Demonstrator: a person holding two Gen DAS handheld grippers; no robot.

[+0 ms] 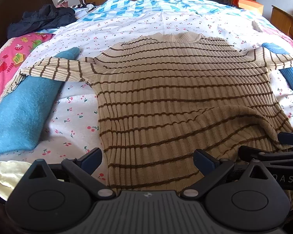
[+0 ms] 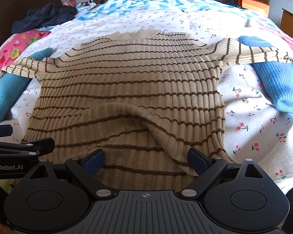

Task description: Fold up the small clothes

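A beige ribbed sweater with brown stripes (image 1: 166, 81) lies flat on the bed, collar far, both sleeves spread sideways; it also fills the right wrist view (image 2: 130, 78). Its near hem is rumpled, with a raised fold (image 2: 146, 120). My left gripper (image 1: 148, 159) is open over the hem's left part, touching nothing. My right gripper (image 2: 146, 159) is open over the hem's right part, its fingers either side of the cloth. The right gripper shows at the right edge of the left wrist view (image 1: 273, 152); the left gripper shows at the left edge of the right wrist view (image 2: 19, 148).
The bed has a white cherry-print sheet (image 1: 74, 117). Blue knit garments lie under the sleeves at left (image 1: 23, 113) and right (image 2: 279, 85). Dark clothes (image 1: 41, 19) lie at the far left by the headboard. An orange box (image 1: 248, 3) stands at the far right.
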